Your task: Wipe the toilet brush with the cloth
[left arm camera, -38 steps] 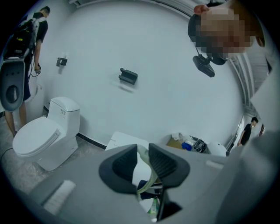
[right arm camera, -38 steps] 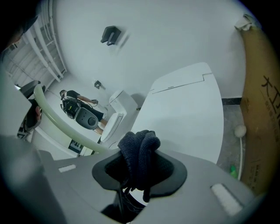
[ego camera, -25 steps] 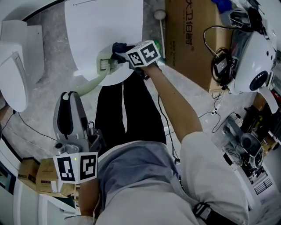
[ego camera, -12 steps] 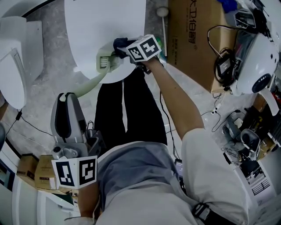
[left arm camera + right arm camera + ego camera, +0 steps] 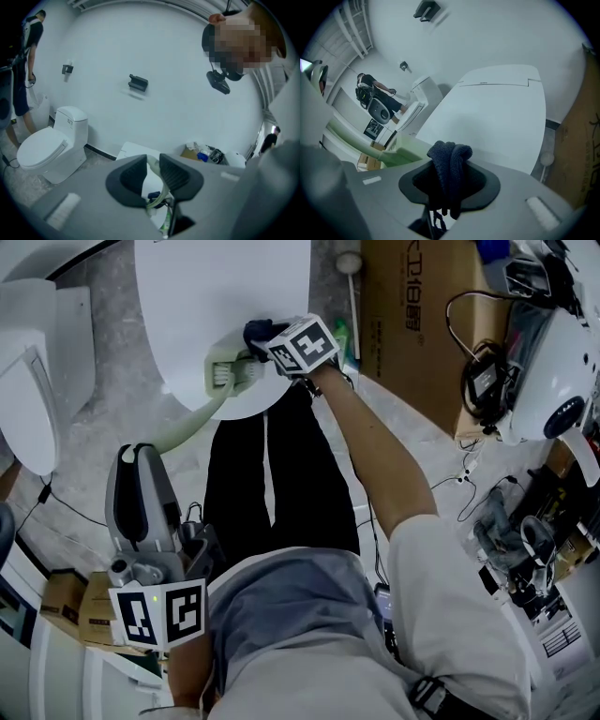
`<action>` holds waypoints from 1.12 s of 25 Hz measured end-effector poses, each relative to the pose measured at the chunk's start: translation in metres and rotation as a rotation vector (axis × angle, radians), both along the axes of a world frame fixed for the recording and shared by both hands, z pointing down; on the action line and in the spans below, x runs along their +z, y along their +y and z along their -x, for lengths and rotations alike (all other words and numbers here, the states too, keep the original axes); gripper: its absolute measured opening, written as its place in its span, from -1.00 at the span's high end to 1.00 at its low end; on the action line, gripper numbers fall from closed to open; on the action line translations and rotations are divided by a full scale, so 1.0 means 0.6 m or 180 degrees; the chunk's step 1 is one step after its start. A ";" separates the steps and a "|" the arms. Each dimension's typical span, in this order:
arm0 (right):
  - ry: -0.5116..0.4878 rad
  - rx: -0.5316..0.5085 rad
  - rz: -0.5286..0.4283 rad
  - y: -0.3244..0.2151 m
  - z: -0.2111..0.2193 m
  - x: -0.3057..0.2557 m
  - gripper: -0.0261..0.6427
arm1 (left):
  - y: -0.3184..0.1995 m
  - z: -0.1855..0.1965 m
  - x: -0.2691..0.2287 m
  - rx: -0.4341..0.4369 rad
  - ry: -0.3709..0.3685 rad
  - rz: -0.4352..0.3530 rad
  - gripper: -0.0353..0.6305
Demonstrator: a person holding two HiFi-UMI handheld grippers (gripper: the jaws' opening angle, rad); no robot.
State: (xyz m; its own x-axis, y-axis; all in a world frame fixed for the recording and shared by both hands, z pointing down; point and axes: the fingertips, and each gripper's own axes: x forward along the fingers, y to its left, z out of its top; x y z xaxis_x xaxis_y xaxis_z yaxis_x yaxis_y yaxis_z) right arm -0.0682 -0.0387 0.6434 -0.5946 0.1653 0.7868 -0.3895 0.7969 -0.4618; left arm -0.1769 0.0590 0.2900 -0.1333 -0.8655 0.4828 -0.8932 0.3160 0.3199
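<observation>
Our left gripper (image 5: 151, 172) pinches the toilet brush (image 5: 192, 418) by its handle, and the head reaches toward 1 o'clock over the white lid (image 5: 216, 287). Our right gripper (image 5: 265, 351) clamps the dark cloth (image 5: 449, 164), bunched between its jaws, just beside the brush head at its 3 o'clock.

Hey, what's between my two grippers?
The pale green plastic toilet brush: the head view shows its curved handle running from left gripper towards right gripper's dark blue cloth.

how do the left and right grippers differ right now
The left gripper clamps the pale green toilet brush handle; the right gripper clamps the dark cloth. The left gripper sits close to the person; the right gripper reaches out to the brush head. Both are shut on something.
</observation>
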 end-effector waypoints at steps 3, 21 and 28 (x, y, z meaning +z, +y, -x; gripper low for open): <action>0.0045 0.0050 -0.0006 0.006 -0.011 0.009 0.59 | -0.001 0.003 0.000 0.0004 -0.0011 0.0009 0.89; 0.0078 0.0328 0.0165 0.056 -0.060 0.036 0.60 | -0.008 0.002 -0.003 0.0013 -0.0034 -0.0012 0.89; -0.0082 0.1017 0.0481 0.080 -0.077 0.042 0.61 | -0.011 0.005 -0.002 0.0014 -0.0031 -0.0024 0.89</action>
State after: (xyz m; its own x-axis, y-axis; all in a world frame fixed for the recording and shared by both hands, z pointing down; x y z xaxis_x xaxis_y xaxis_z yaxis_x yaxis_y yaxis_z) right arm -0.0221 0.0096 0.6685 -0.6544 0.0812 0.7518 -0.5948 0.5586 -0.5781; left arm -0.1797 0.0524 0.2888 -0.1342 -0.8698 0.4749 -0.8976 0.3097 0.3136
